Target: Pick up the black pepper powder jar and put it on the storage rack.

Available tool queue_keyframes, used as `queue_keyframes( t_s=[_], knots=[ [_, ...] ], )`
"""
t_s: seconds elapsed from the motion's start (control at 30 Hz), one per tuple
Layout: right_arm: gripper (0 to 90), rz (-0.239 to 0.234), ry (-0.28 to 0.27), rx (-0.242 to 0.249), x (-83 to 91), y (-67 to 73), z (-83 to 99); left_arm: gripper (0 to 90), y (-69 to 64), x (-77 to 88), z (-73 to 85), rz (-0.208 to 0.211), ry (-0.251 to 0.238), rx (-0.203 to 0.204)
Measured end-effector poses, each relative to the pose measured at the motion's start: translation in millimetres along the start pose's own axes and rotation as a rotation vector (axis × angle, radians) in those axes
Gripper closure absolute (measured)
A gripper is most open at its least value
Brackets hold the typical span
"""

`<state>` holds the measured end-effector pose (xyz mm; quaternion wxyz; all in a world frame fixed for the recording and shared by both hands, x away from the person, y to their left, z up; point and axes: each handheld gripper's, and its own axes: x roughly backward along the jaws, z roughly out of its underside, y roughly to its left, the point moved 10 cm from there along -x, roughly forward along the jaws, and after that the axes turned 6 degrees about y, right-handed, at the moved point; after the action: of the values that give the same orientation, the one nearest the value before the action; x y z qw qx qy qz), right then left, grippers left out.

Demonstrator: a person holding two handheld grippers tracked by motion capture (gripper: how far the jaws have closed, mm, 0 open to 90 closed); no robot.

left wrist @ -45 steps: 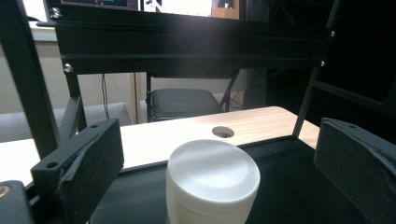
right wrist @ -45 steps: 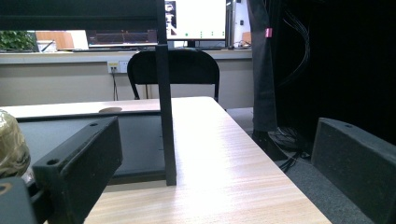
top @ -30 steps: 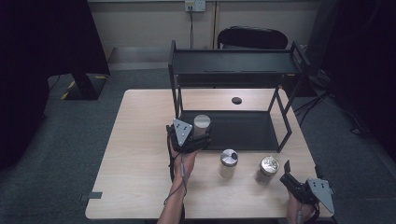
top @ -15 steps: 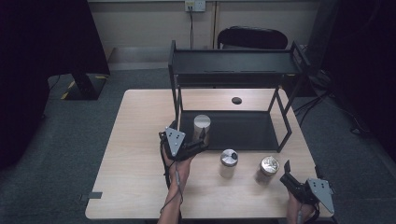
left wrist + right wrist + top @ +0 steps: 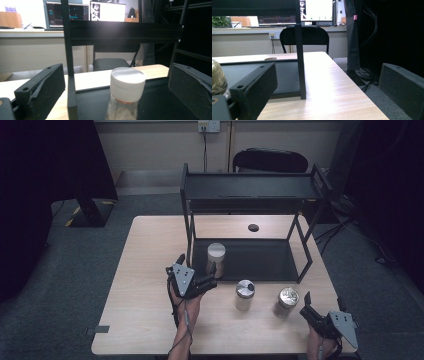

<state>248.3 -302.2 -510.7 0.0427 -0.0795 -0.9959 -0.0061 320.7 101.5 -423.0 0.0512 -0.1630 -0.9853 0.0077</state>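
Here, on the table point(image 5: 150, 270): a black two-tier rack point(image 5: 250, 192) toward the far edge, three jars, two hand-held grippers.

Left gripper point(image 5: 196, 269): jaws apart, set either side of the rack's near-left post, just short of the white-lid jar point(image 5: 216, 260); nothing between them is gripped. The jar stands upright on the rack's lower shelf, at its near-left corner, apart from both jaws.

Left gripper view: jar point(image 5: 126, 96) seen close, between the spread jaws. Lid white, flat, broad; an orange band beneath it; body clear, contents pale and not identifiable. The rack post point(image 5: 70, 62) stands just left of the jar and partly crosses the left jaw's path. The high view gives none of this detail, only a pale lid and body.

Right gripper point(image 5: 322, 312): near the table's near-right corner, jaws apart, holding nothing. Right gripper view: open table between the jaws, the rack's near-right post point(image 5: 300, 57) ahead, and a slice of the foil-topped jar point(image 5: 218, 77) at the left edge.

Other items, high view: silver-capped jar point(image 5: 244, 295) near the near edge, centre; foil-topped jar point(image 5: 286, 301) just to its right, well apart from the right gripper; small dark disc point(image 5: 253, 227) near the far edge, behind the rack. Chair point(image 5: 270, 161) beyond the table.
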Motion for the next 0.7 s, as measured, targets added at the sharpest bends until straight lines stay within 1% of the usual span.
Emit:
queue_keyframes(
  t_s=[0.13, 0.3, 0.4, 0.47, 0.7],
  knots=[
    [0.8, 0.000, 0.001, -0.001, -0.1, -0.1, -0.1, 0.2, 0.4, 6.9, 2.4, 0.003, -0.010, 0.003],
    [0.9, 0.001, 0.002, -0.001, -0.2, 0.0, -0.2, 0.2, 2.1, 13.7, 4.6, -0.002, -0.022, 0.007],
    [0.9, 0.001, 0.003, -0.003, -0.3, -0.1, -0.3, 0.2, 3.5, 20.3, 9.5, -0.005, -0.026, 0.013],
    [0.8, 0.001, 0.004, -0.002, -0.4, 0.0, -0.3, 0.2, 4.2, 22.2, 12.6, -0.008, -0.022, 0.013],
    [0.9, 0.001, 0.007, -0.002, -0.6, 0.0, -0.6, 0.2, 8.2, 28.6, 30.4, -0.014, -0.007, 0.038]
  ],
)
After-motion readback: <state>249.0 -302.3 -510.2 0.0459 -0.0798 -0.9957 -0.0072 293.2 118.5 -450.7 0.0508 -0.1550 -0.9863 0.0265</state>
